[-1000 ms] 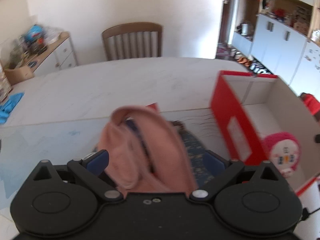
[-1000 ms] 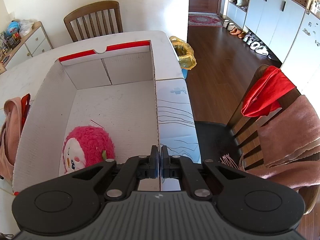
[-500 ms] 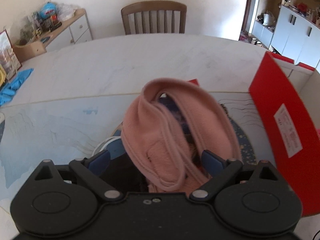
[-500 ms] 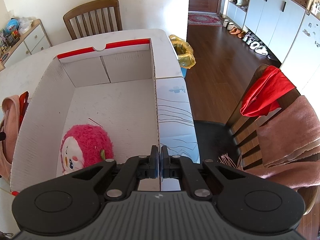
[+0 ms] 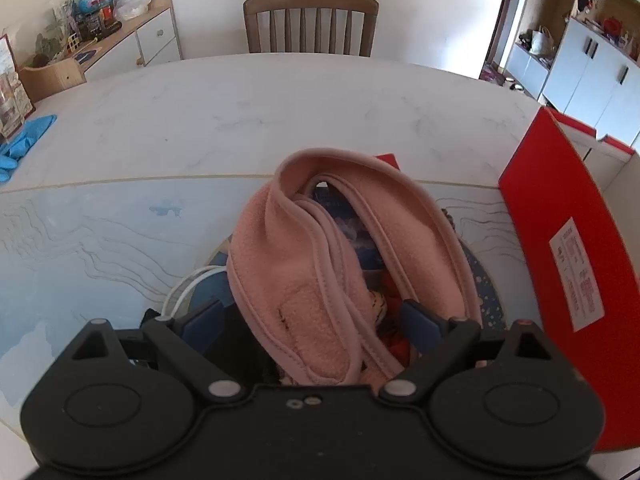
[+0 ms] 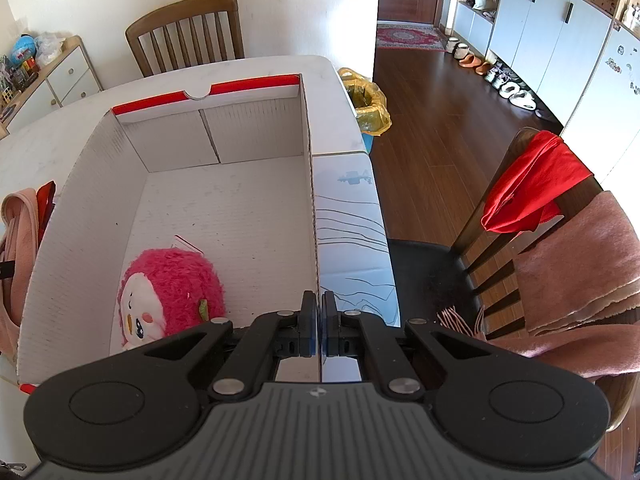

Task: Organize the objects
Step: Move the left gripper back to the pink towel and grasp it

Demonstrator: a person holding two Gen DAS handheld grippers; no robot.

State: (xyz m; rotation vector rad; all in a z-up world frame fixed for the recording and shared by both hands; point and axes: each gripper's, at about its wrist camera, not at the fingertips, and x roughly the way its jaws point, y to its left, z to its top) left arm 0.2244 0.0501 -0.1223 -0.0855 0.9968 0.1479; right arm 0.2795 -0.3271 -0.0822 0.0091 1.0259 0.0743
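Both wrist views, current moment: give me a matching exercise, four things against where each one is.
Things:
1. pink fleece
2. plush toy
3. red cloth
4. blue gloves

Places:
A. draped over a chair back
B. inside the box
C. on the table's far left edge
D. between the left gripper's fingers

Pairs: 1-D, 2-B, 3-A, 4-C
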